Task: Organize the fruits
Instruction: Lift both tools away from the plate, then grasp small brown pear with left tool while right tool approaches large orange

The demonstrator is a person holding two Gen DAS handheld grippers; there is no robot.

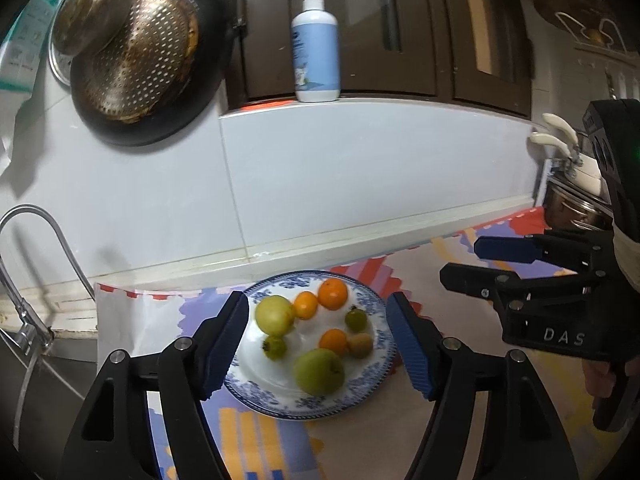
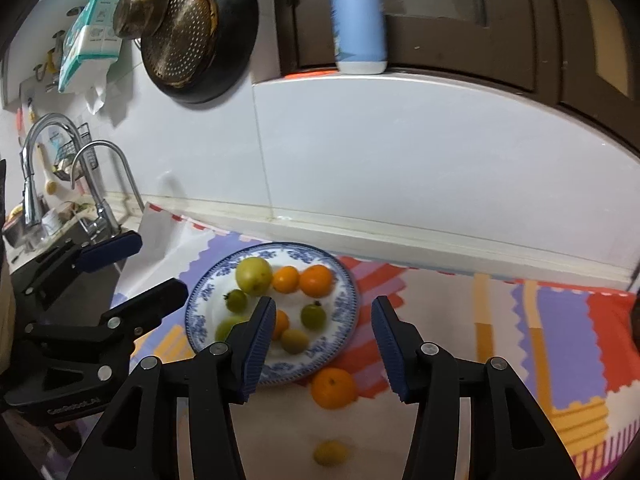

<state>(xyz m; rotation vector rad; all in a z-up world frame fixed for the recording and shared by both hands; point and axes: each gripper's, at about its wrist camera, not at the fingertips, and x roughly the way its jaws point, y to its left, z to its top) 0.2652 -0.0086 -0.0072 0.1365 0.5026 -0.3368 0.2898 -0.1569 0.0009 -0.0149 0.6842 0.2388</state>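
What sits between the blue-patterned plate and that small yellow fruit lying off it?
In the right wrist view, a loose orange lies on the patterned mat between the plate and the small yellow fruit.

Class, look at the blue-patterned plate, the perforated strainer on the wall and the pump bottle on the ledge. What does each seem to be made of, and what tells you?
Plate: probably glazed ceramic, glossy white with a printed blue rim.
Strainer: metal, brassy and tarnished, punched with rows of holes.
Pump bottle: likely plastic, smooth, opaque white with a blue label.
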